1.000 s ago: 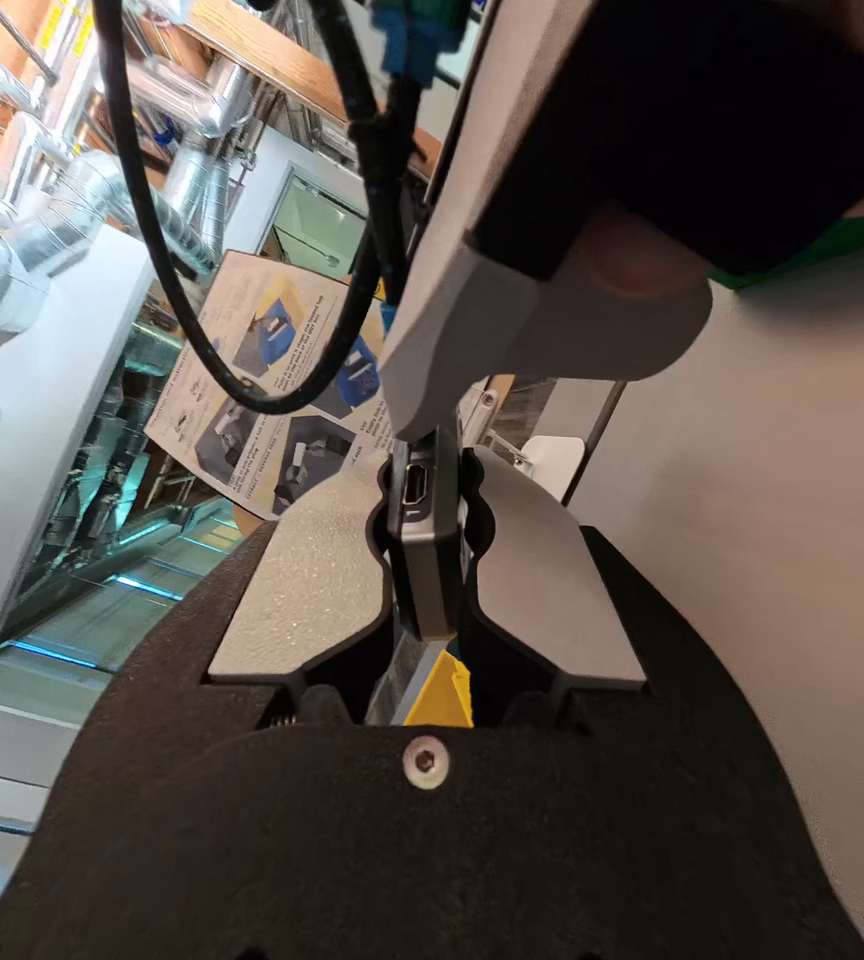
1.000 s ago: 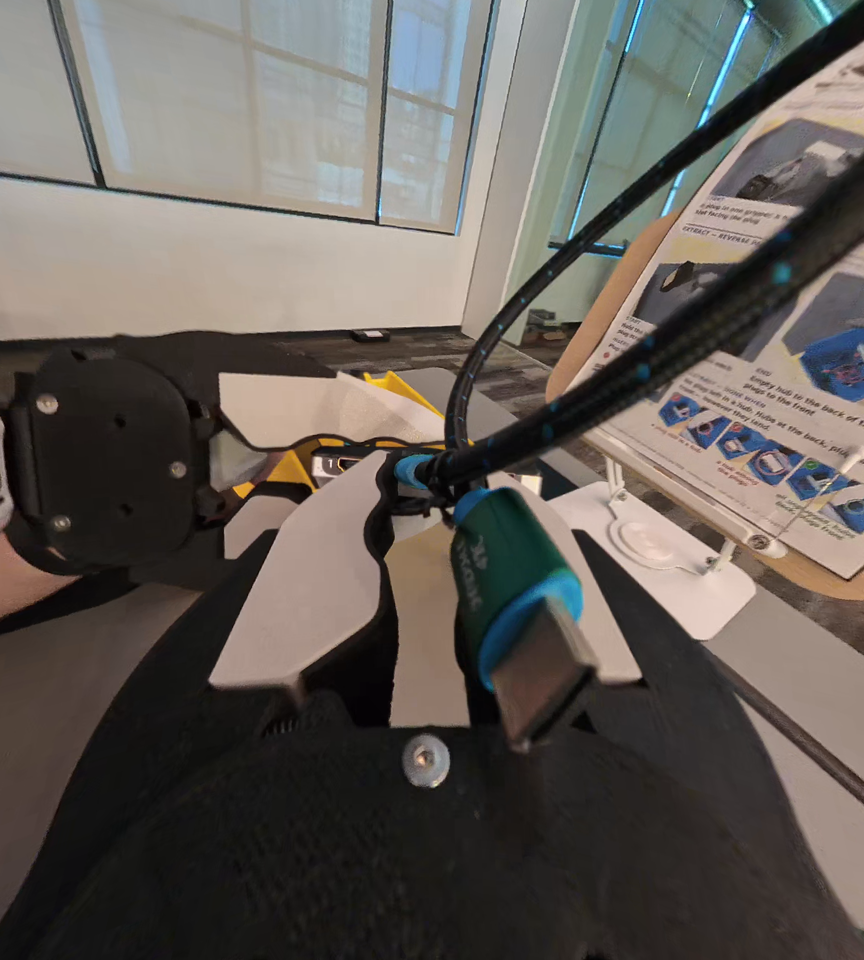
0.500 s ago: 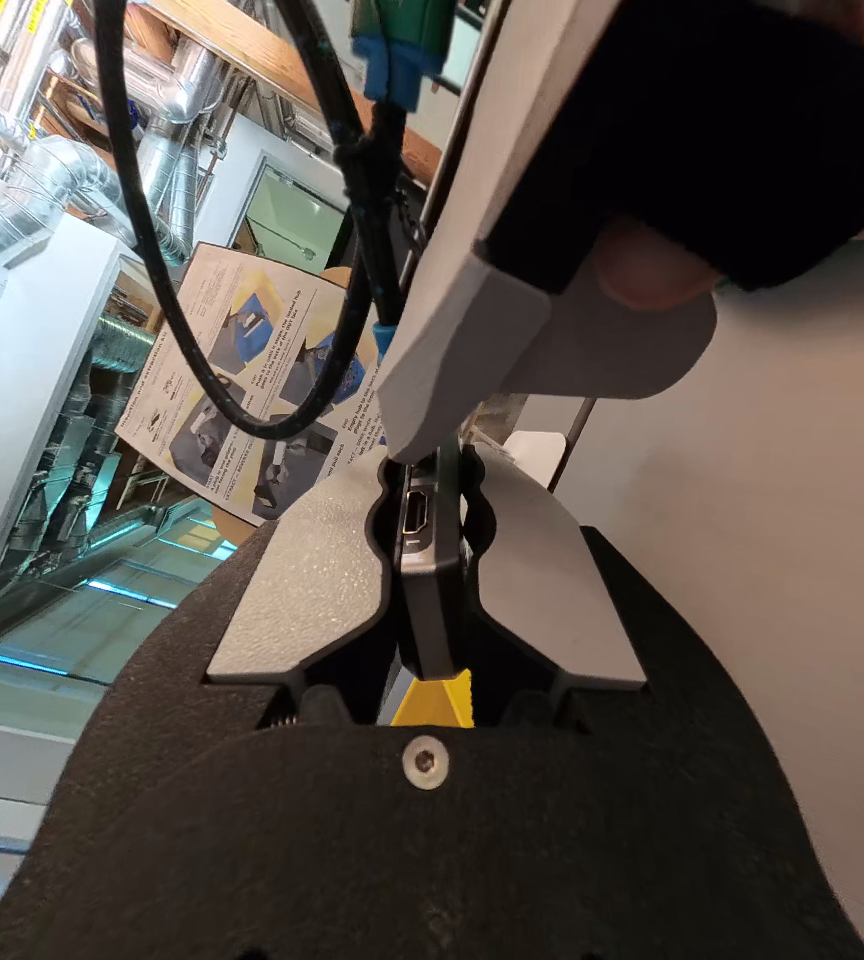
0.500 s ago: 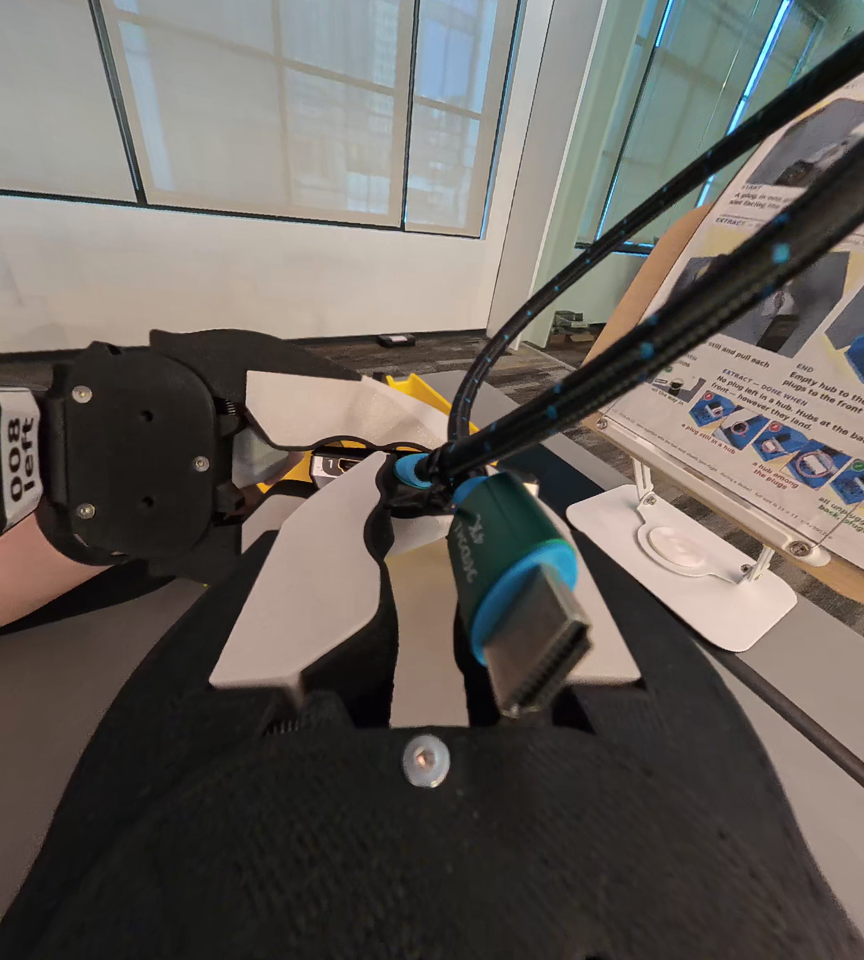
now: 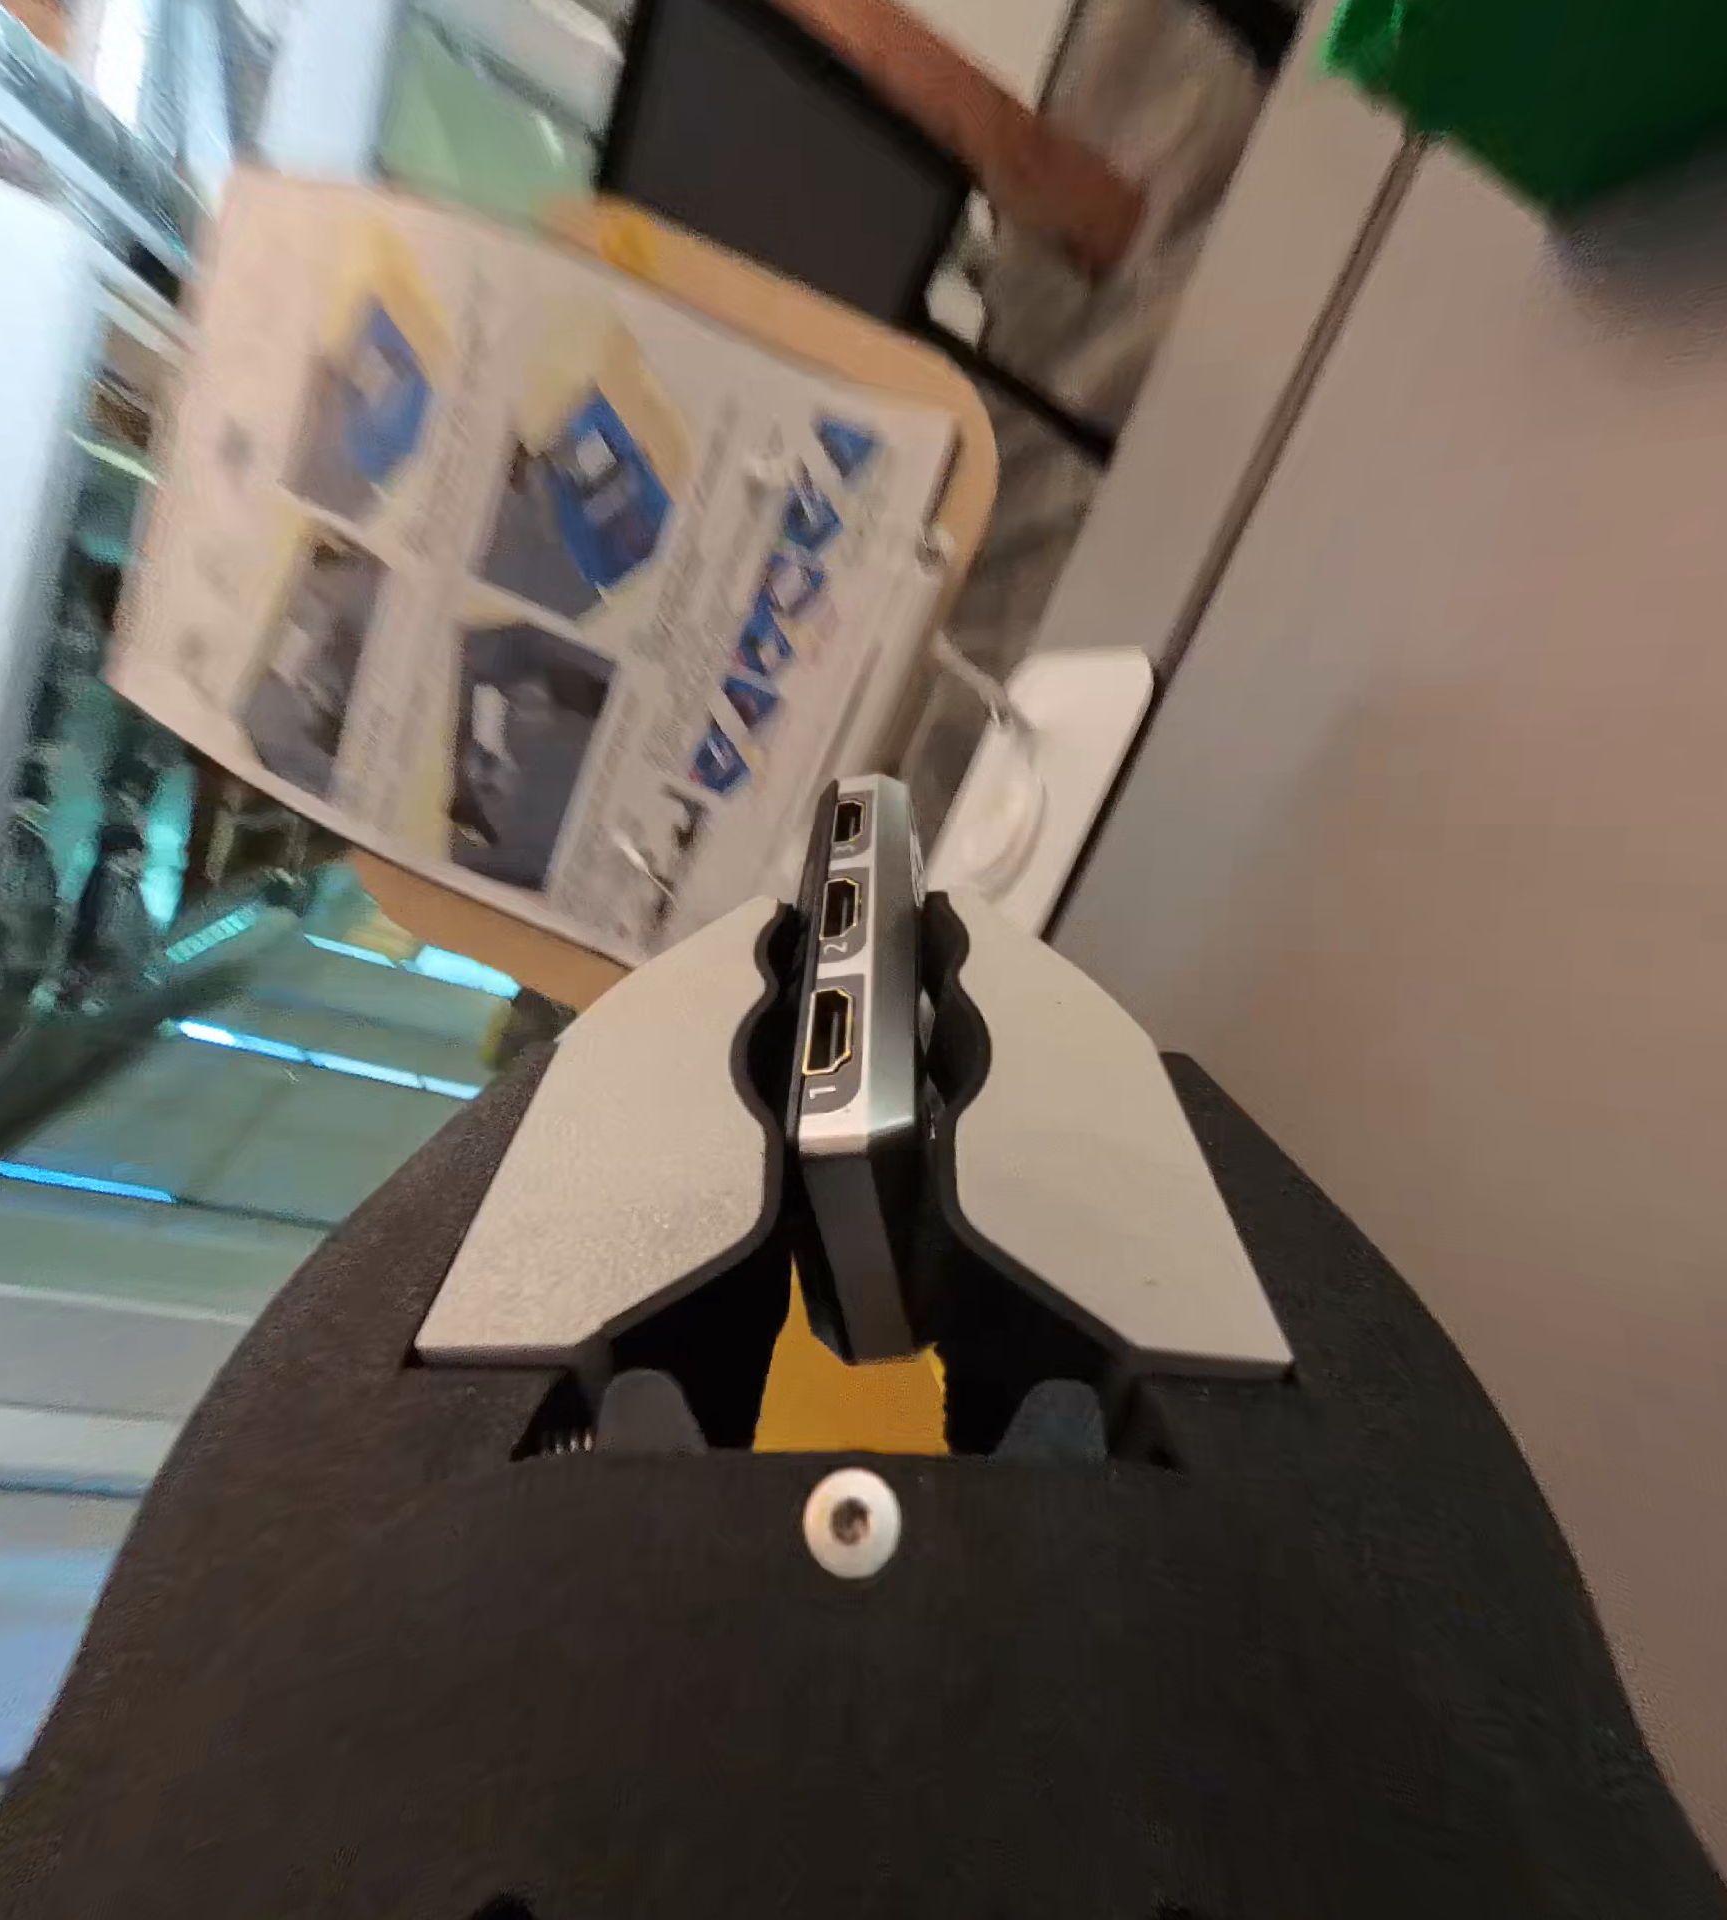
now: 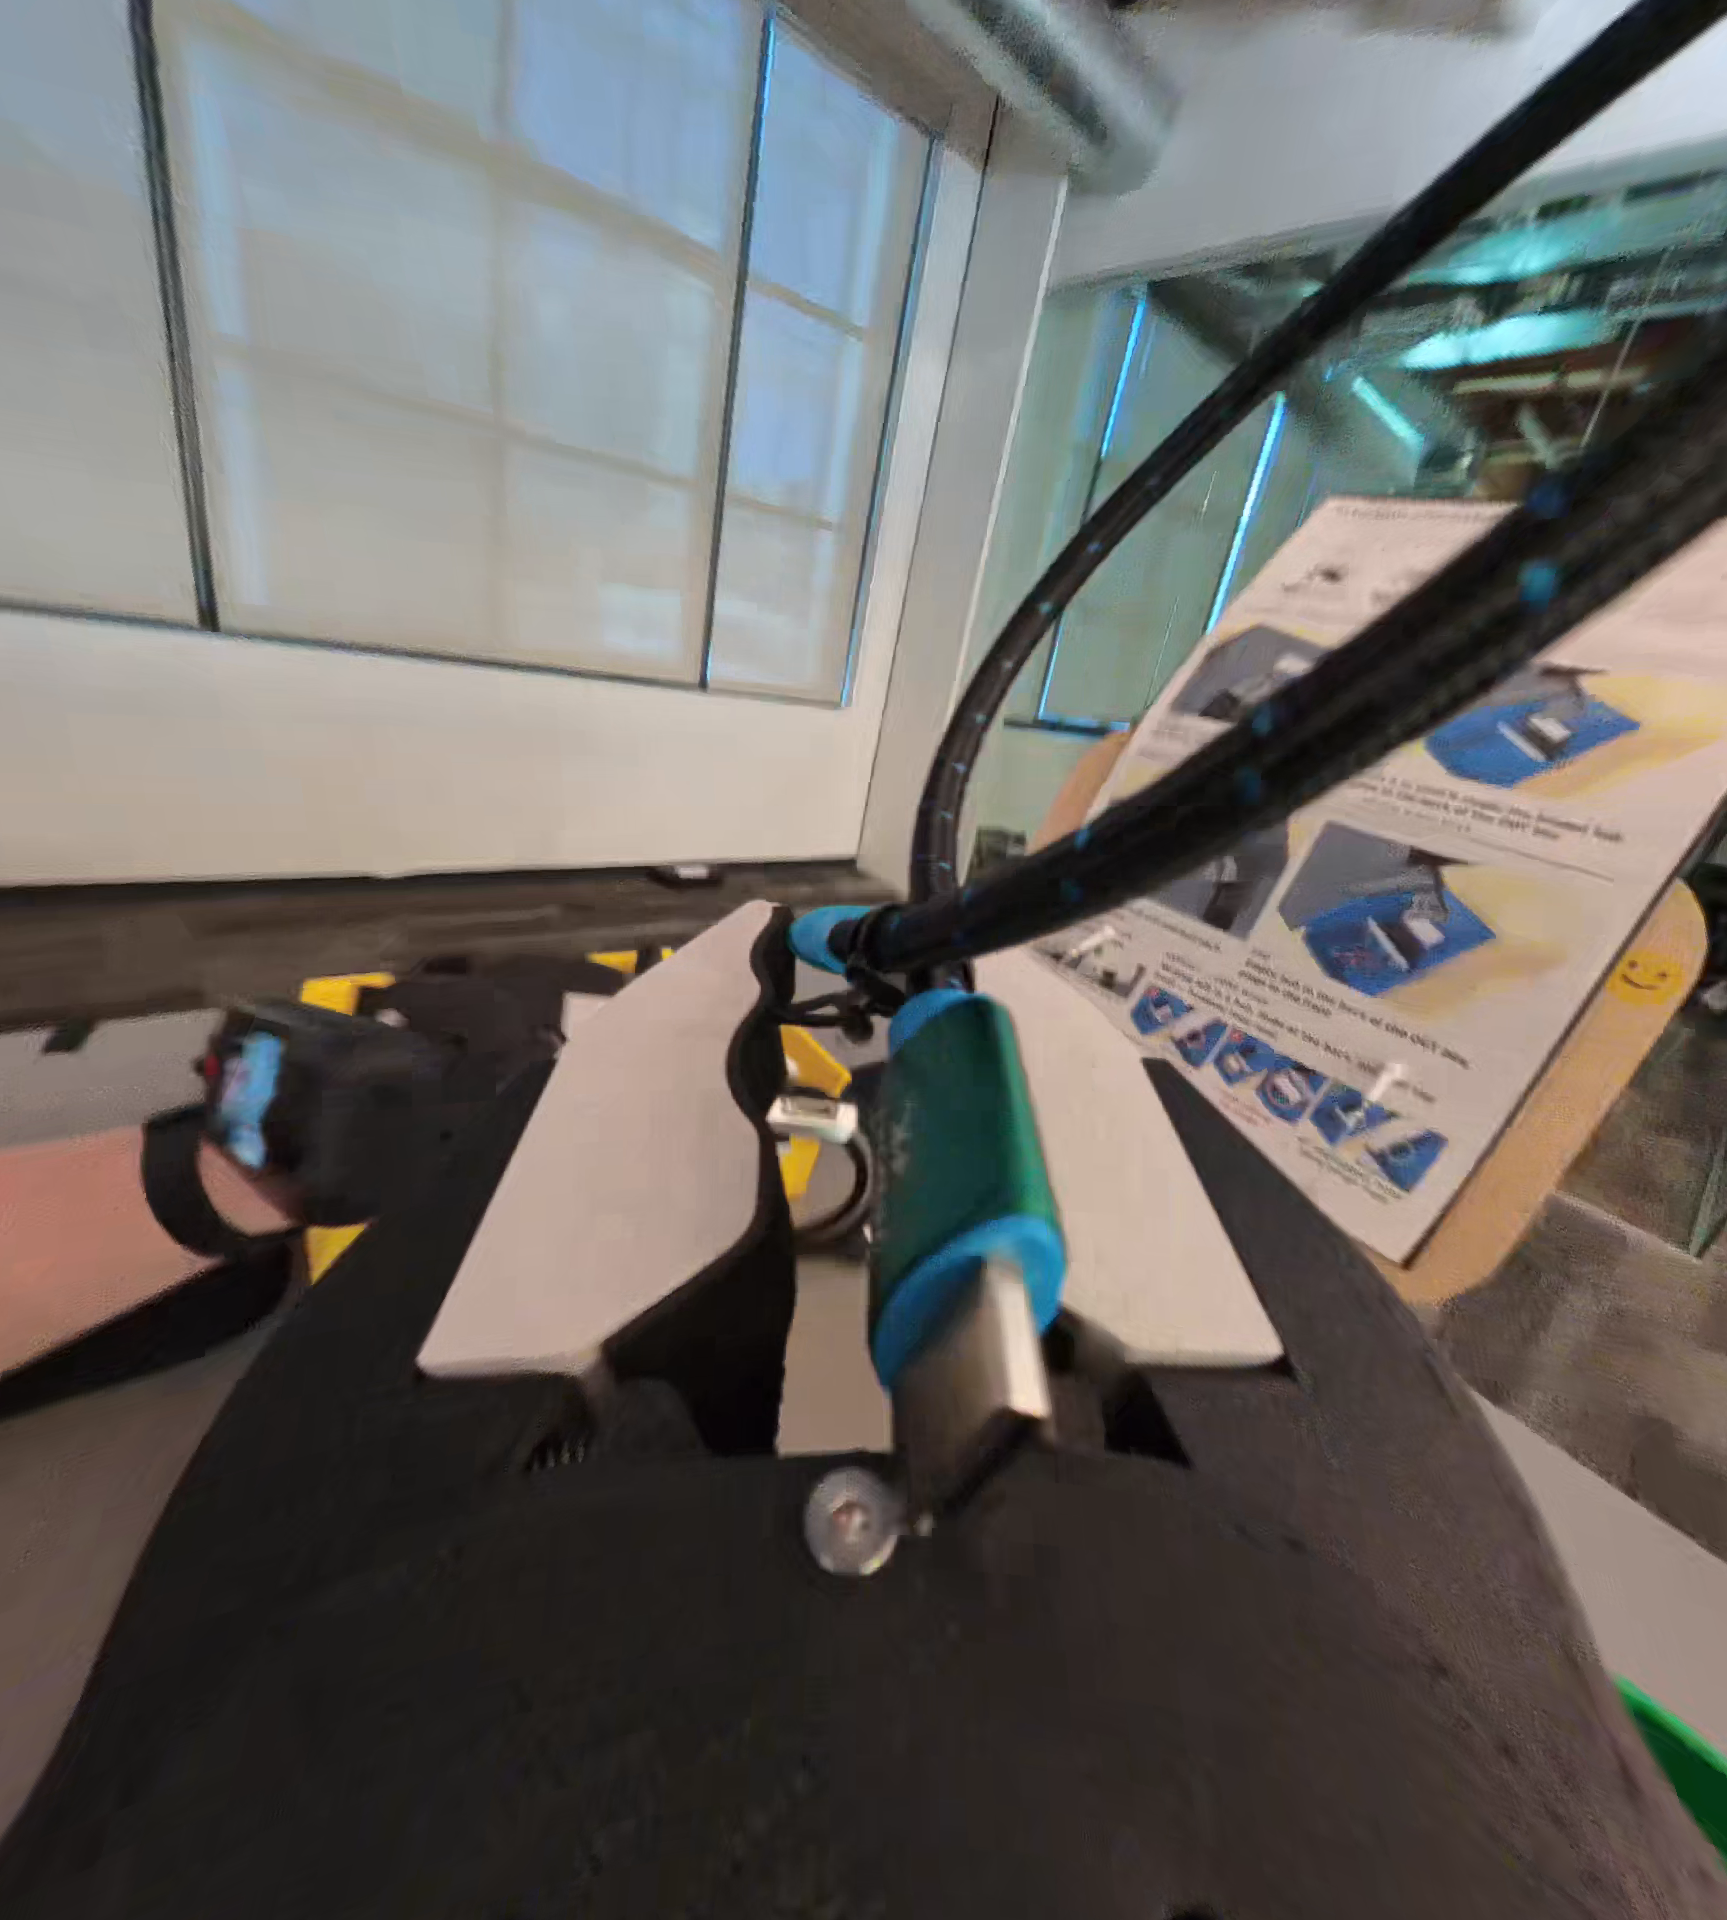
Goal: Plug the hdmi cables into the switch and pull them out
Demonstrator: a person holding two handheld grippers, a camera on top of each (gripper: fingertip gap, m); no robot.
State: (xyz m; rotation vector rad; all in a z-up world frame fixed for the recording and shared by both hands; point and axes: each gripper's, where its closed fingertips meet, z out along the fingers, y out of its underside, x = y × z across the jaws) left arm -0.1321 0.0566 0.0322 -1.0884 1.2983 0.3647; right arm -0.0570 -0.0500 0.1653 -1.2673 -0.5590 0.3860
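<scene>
My left gripper [image 5: 854, 920] is shut on the HDMI switch [image 5: 854, 1039], a slim black box held edge-up. Its silver face shows three ports, all empty. My right gripper [image 6: 869, 935] is shut on the black braided HDMI cable [image 6: 1202, 790], with a blue collar [image 6: 823, 935] at the fingertips. A green plug [image 6: 952, 1174] with blue rings, tied to the same cable, hangs back over the right finger with its metal end toward the camera. In the right wrist view the left gripper [image 6: 391, 1049] is blurred, low at left, and the switch's silver end [image 6: 812, 1117] shows between my fingers.
An instruction sheet on a wooden board [image 5: 547, 582] stands on a white base [image 5: 1056, 748] on the grey table [image 5: 1461, 935]; it also shows in the right wrist view [image 6: 1441, 831]. A yellow bin [image 5: 848, 1392] lies under the left gripper. A green object [image 5: 1586, 83] is blurred at top right. Some 20 centimetres of space lies between my two pairs of fingers. The green object [image 5: 1586, 83] is about 35 centimetres from both grippers' fingertips.
The right gripper and cable have pulled back from the switch and left the left wrist view. The switch's three ports now show uncovered. Both views are blurred by motion.
</scene>
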